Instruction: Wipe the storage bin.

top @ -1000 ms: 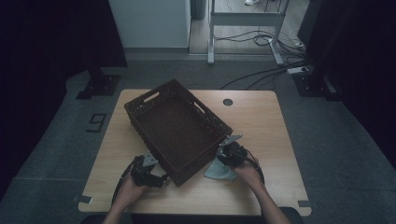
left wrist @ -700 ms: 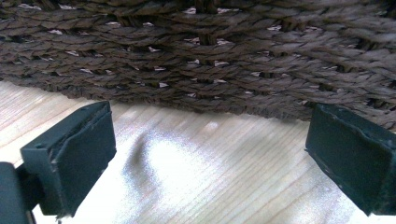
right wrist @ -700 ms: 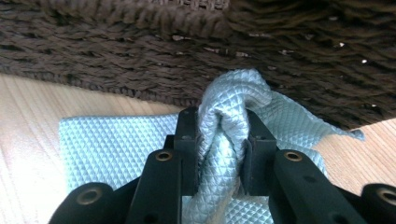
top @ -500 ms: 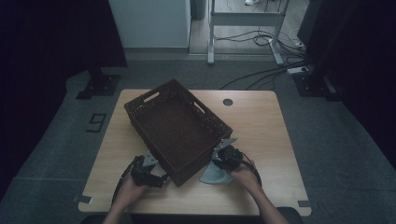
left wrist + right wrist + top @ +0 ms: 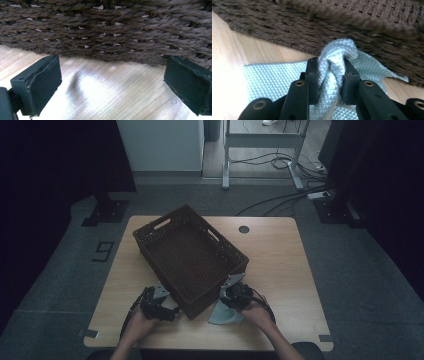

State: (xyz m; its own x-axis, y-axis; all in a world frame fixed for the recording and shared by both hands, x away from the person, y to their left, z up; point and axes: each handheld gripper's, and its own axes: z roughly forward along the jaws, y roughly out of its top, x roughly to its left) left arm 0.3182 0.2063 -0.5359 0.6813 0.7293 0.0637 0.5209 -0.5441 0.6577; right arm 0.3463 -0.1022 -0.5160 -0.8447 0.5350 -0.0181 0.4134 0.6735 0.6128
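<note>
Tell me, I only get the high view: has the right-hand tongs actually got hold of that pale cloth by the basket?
Observer: Yes. The right tongs pinch a bunched fold of the cloth.
Operator: And the left one, is it holding anything?
Observer: No. The left tongs stand wide open with bare table between them.
Operator: Is it touching the basket?
Observer: It faces the basket wall; contact I cannot tell.

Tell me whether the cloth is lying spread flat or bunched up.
Partly both. The right gripper pinches a bunched fold of the pale cloth, while the rest lies flat on the table beside the wicker basket.
</note>
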